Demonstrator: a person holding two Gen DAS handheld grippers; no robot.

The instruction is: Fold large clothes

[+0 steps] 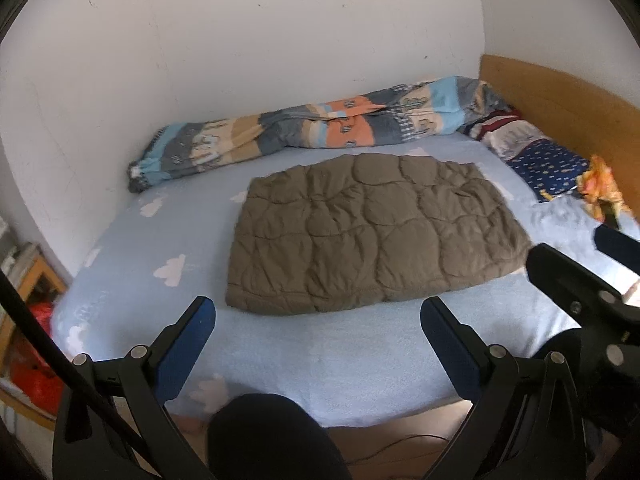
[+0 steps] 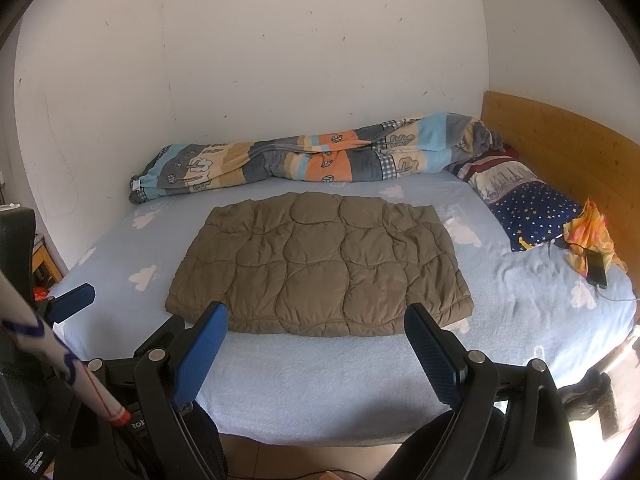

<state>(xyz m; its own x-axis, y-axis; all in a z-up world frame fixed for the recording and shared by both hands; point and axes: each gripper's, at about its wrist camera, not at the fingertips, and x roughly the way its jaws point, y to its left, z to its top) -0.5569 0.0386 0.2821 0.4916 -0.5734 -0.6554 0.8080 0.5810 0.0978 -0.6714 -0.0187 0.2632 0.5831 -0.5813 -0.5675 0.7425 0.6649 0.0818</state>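
Note:
An olive-brown quilted jacket [image 1: 372, 232] lies folded into a flat rectangle in the middle of the light blue bed [image 1: 320, 352]. It also shows in the right wrist view [image 2: 320, 268]. My left gripper [image 1: 318, 316] is open and empty, held back over the near edge of the bed, short of the jacket. My right gripper [image 2: 316, 322] is open and empty too, its blue fingertips just in front of the jacket's near edge. The right gripper also shows at the right of the left wrist view [image 1: 568, 256].
A rolled patterned duvet [image 2: 312, 160] lies along the white wall. A starry pillow [image 2: 528, 208], an orange cloth [image 2: 588, 232] and a phone on a cable [image 2: 596, 268] lie by the wooden headboard [image 2: 560, 136]. A wooden shelf [image 1: 28, 280] stands left of the bed.

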